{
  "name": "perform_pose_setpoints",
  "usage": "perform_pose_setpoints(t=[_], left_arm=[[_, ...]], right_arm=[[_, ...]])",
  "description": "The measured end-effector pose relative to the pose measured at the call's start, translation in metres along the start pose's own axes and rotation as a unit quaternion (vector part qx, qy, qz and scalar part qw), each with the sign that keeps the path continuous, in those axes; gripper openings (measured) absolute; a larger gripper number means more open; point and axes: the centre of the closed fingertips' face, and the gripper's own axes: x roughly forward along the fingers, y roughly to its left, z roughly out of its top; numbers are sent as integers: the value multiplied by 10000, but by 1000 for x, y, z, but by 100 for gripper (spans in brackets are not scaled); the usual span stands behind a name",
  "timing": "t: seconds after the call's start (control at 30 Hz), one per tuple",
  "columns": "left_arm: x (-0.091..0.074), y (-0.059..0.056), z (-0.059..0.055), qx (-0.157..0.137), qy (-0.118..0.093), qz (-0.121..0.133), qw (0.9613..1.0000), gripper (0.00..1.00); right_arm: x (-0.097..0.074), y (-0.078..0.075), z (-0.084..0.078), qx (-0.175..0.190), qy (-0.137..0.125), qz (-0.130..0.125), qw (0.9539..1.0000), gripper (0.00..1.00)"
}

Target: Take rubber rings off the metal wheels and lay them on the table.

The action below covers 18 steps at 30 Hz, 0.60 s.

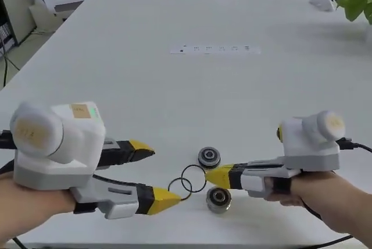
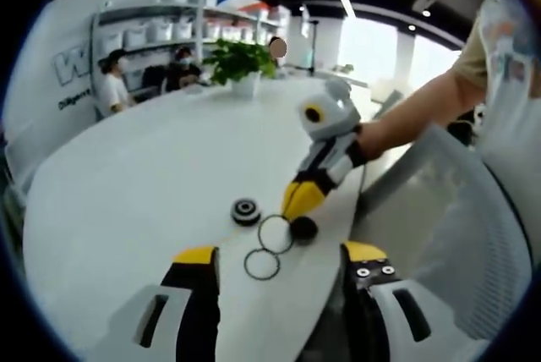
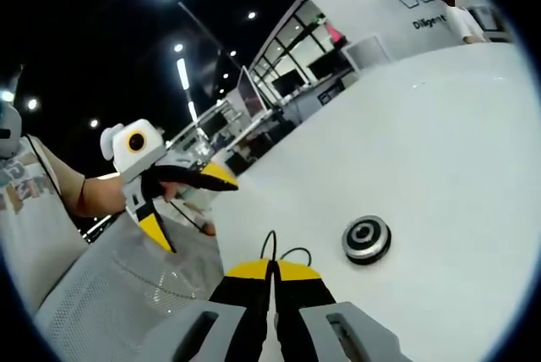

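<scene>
**Left gripper wide open, right gripper closed beside 2 loose rings**

Left gripper (image 1: 154, 174) is seen closest in the head view, held low over the near edge of the table (image 1: 174, 86). Its jaws are spread wide and nothing is held or touched by them. The near ring (image 1: 180, 185) lies flat just ahead of its lower tip and overlaps the far ring (image 1: 193, 178).

The right gripper (image 1: 212, 176) is seen with its jaws pressed together. Its tip rests at the edge of the far ring, and whether the band is nipped cannot be told.

2 wheels are set close by: the far wheel (image 1: 209, 157) just beyond the rings, and the near wheel (image 1: 218, 198) just under the right gripper. A dark outer band is shown on the far wheel, judged to be a ring not yet taken off.

The rings are judged to be thin, light, soft and stretchy. They are best pinched across the band at 1 spot and peeled over the rim. The wheels are judged to be stiff, heavy for their size and likely to slide on the smooth top. A wheel should be clamped across its faces by 1 gripper while the ring is drawn off by the other.
</scene>
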Motion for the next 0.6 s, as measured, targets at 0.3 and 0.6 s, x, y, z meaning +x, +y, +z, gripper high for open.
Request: perform_pose_setpoints(t=[0.3,0.6], left_arm=[[-9,7,-5,-84,3,158,9998,63],[-14,11,-10,-86,20,276,9996,67]], right_arm=[[11,-9,2,-110,206,34,9997,0],[20,-16,-5,-108,412,34,9991,0]])
